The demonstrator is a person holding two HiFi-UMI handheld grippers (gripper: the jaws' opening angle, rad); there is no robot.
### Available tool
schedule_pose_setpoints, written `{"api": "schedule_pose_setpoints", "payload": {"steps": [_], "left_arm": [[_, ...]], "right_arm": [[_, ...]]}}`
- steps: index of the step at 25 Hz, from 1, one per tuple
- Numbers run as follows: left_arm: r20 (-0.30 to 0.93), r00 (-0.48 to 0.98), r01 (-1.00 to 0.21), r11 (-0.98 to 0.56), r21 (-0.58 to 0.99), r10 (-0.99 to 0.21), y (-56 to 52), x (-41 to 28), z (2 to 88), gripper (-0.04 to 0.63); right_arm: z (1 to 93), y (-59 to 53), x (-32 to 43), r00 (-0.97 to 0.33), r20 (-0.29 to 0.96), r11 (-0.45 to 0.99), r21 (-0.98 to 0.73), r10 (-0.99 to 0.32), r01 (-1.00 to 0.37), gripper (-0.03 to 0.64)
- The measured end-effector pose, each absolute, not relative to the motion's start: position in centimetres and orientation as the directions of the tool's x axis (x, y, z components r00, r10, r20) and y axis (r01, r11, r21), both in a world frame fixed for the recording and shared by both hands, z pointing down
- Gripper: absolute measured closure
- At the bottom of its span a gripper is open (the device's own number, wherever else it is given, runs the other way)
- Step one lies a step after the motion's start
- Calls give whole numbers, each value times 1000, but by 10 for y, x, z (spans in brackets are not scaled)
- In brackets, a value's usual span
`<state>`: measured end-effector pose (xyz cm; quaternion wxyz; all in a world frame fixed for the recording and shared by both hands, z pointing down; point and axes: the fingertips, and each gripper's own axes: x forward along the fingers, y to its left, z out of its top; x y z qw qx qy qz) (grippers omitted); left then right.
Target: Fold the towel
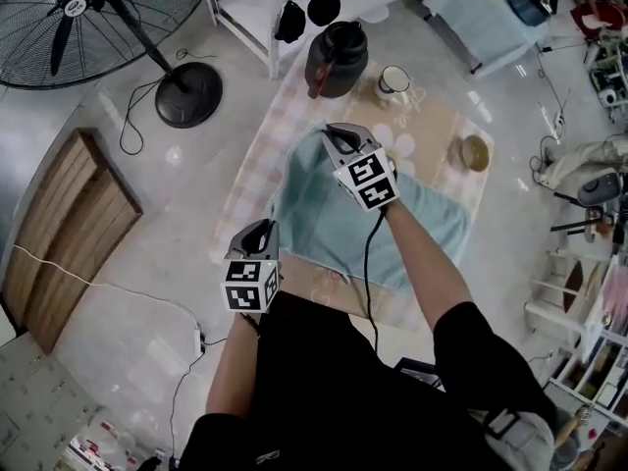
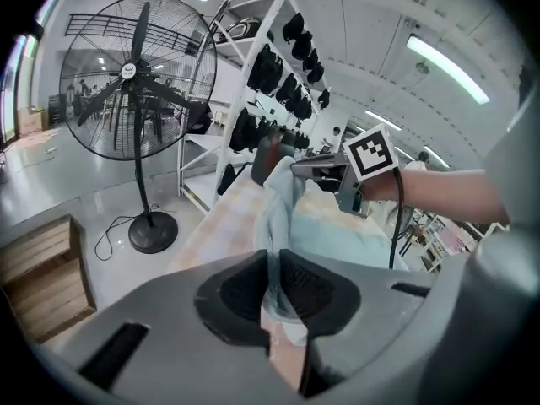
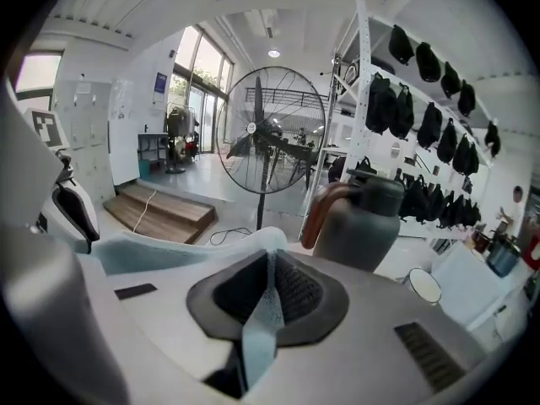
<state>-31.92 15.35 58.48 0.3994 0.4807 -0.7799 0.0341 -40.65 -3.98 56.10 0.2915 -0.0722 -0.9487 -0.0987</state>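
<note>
Pinched together on cloth, the jaws of the left gripper (image 2: 274,268) grip a thin fold of the pale blue towel (image 2: 283,213) between their ribbed pads, and a tail of fabric hangs out below them. The right gripper (image 3: 270,272) is clamped the same way on another part of the towel's edge, with a narrow strip trailing beneath its pads.

From the head view, the towel's edge spans from one pair of jaws to the other. The rest drapes down from them onto the checked tablecloth (image 1: 257,135).

A dark jug (image 3: 371,218) with a brown handle stands just ahead of the right jaws, with a white mug (image 3: 422,285) off to their right. A small bowl (image 1: 474,152) sits farther out on that side.

Each grip looks shallow, so I judge the main risk to be slippage. A sharp tug, or the two grippers pulling apart, could draw the cloth out of the pads and drop one corner, which would skew the fold. Carrying the edge forward too low or too far could drag the fabric into the jug or mug and tip them. Uneven travel of the two grippers would also leave the edges misaligned.
</note>
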Motion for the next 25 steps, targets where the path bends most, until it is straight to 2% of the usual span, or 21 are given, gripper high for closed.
{"api": "schedule_pose_setpoints", "payload": {"steps": [4,12,16,21,25], "left_arm": [[625,-191,-804,486,343,-757,149,-293,572,548],[588,-119,-858,380,344,-800,141,-226,559,548],[569,-93,-870,345,351,-817,137,-186,550,548],[575,-82,-880,331,342,-814,134,-146,542,548],[583,-121,-863,376,338,-803,118,-119,537,548]], "right_arm": [[546,-45,-378,-842,538,970,178,44,164,589],[534,-48,-294,-826,562,984,168,-44,62,589],[525,-47,-251,-823,563,978,200,-69,54,588],[516,-54,-216,-829,556,979,197,-61,60,589],[512,-69,-199,-847,531,979,168,6,113,588]]}}
